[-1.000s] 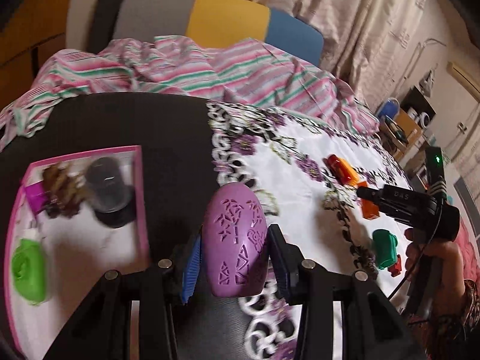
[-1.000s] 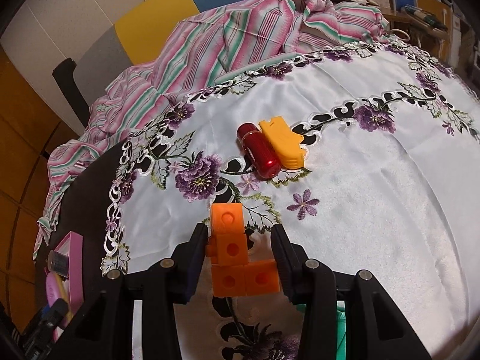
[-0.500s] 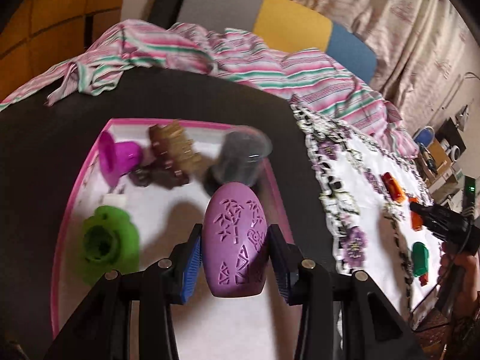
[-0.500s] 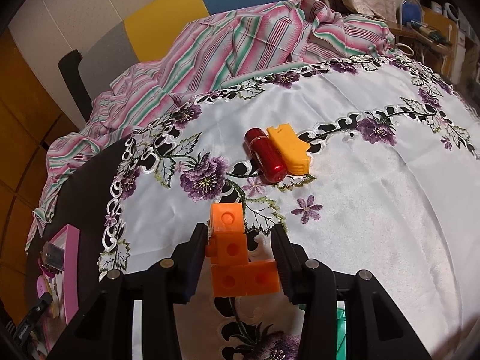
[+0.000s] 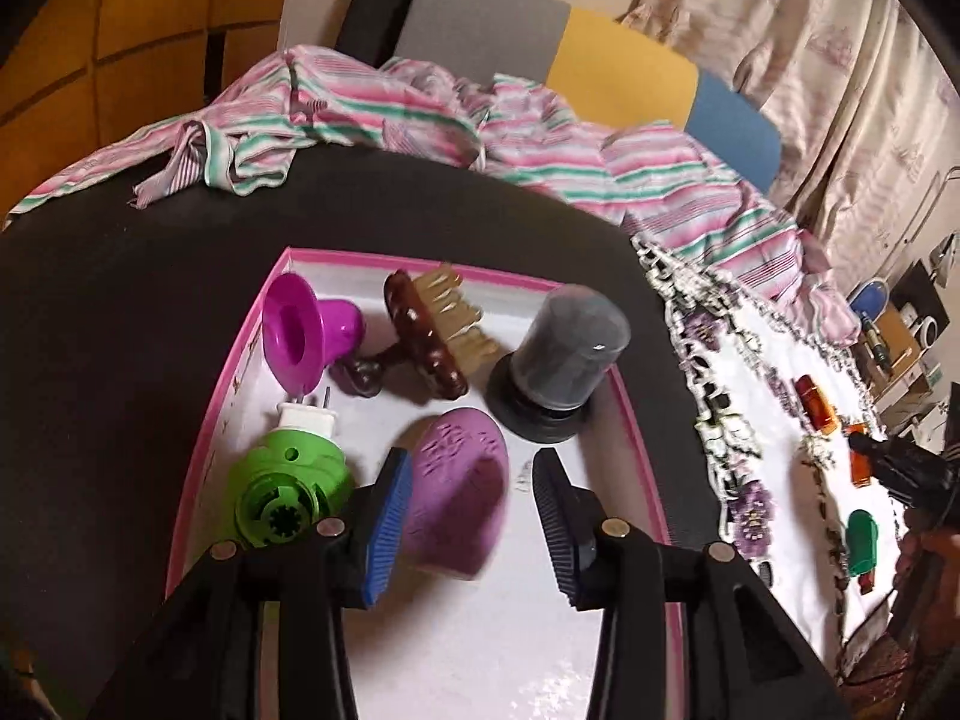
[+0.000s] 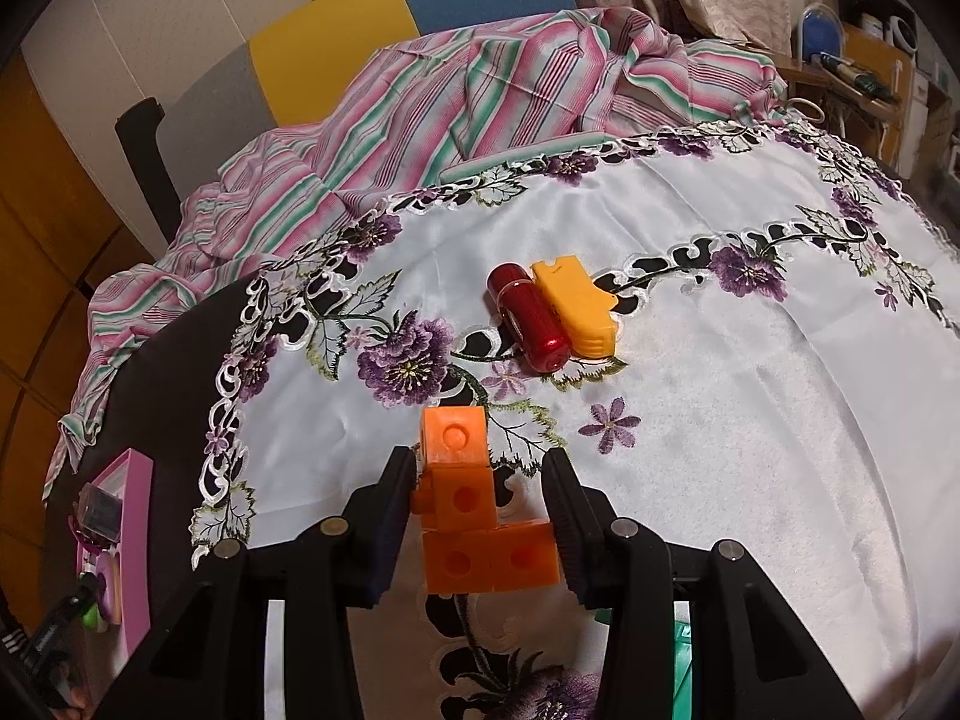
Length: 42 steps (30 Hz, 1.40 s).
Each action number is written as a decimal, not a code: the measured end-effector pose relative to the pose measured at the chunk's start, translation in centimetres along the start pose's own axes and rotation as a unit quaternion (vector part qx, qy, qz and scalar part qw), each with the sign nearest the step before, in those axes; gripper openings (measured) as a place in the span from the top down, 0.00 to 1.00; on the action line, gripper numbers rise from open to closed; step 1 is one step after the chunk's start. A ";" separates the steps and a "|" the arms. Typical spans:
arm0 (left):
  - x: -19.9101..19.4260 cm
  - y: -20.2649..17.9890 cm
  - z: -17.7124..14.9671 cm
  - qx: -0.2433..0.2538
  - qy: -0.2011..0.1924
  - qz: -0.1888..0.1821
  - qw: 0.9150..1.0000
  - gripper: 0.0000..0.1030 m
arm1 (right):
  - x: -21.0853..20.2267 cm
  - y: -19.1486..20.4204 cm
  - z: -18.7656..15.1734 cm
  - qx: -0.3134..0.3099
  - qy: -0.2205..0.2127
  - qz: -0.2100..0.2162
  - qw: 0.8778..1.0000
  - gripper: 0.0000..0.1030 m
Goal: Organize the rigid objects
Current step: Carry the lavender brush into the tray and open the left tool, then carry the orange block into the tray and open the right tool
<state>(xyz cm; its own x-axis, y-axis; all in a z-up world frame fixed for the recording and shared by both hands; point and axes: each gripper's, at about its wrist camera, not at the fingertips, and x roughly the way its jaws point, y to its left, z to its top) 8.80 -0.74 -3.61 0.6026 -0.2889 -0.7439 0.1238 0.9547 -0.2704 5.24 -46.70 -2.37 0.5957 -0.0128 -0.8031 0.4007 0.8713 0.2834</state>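
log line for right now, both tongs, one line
left tongs: open over pink tray | purple shell: blurred, gap at one pad | right tongs: shut on orange blocks | under them: embroidered cloth

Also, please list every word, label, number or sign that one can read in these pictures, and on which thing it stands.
No text can be read.
Yellow block: a tiny mark near its far end, too small to read.
Pink tray: faint marks on its left rim, blurred.
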 end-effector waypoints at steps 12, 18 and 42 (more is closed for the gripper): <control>-1.9 0.8 -2.6 -0.013 0.005 -0.007 1.000 0.55 | -1.0 1.1 -0.2 -0.021 -0.017 0.018 0.999 0.57; -2.3 1.4 -3.3 -0.021 0.007 -0.012 1.000 0.55 | -2.1 4.6 -1.2 -0.066 -0.020 0.035 0.997 0.57; -4.6 2.5 -4.1 -0.013 -0.004 -0.008 1.000 0.55 | -3.9 24.0 -9.3 -0.194 0.030 0.193 0.961 0.57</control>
<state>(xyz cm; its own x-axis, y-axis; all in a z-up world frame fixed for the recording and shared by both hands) 3.11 2.64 -3.36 0.6067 -0.3033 -0.7348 0.1136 0.9480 -0.2974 6.07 -21.15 2.76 0.6015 0.3664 -0.7099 -0.1393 0.9231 0.3584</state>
